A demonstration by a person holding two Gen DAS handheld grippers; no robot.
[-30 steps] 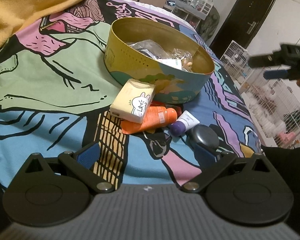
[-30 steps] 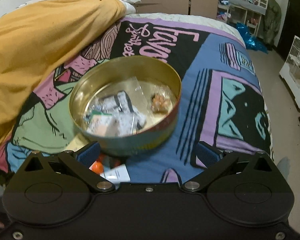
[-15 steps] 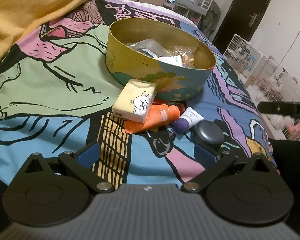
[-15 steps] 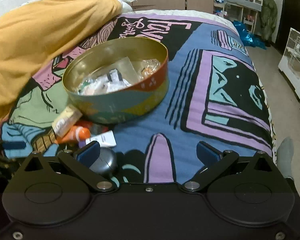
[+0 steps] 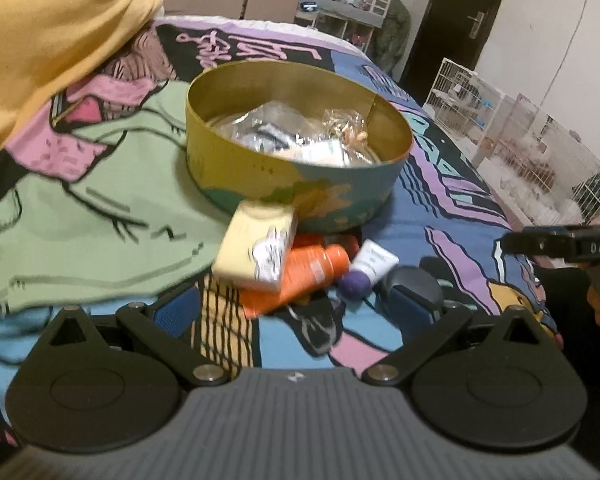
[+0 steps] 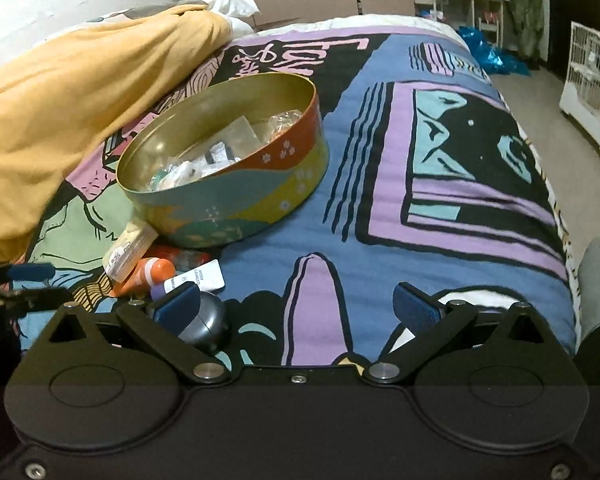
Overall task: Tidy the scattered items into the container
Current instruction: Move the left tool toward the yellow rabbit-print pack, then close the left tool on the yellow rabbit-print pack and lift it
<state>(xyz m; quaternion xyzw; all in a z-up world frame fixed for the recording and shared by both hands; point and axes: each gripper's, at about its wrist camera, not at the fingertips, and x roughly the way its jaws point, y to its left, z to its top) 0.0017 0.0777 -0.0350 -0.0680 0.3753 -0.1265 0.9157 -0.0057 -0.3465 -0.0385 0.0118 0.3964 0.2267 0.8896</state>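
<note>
A round painted tin sits on the bed with several clear packets inside. In front of it lie a cream box with a rabbit drawing, an orange tube, a small white tube with a purple cap and a dark round case. My left gripper is open just short of the pile. My right gripper is open and empty, its left finger in front of the dark case.
The patterned bedspread covers the bed, with a yellow blanket heaped on the far left. White wire cages stand on the floor to the right. A sock-clad foot shows at the bed's right edge.
The right gripper has pulled back from over the tin and dropped low near the bed's front edge. The left gripper has tilted and edged closer to the pile.
</note>
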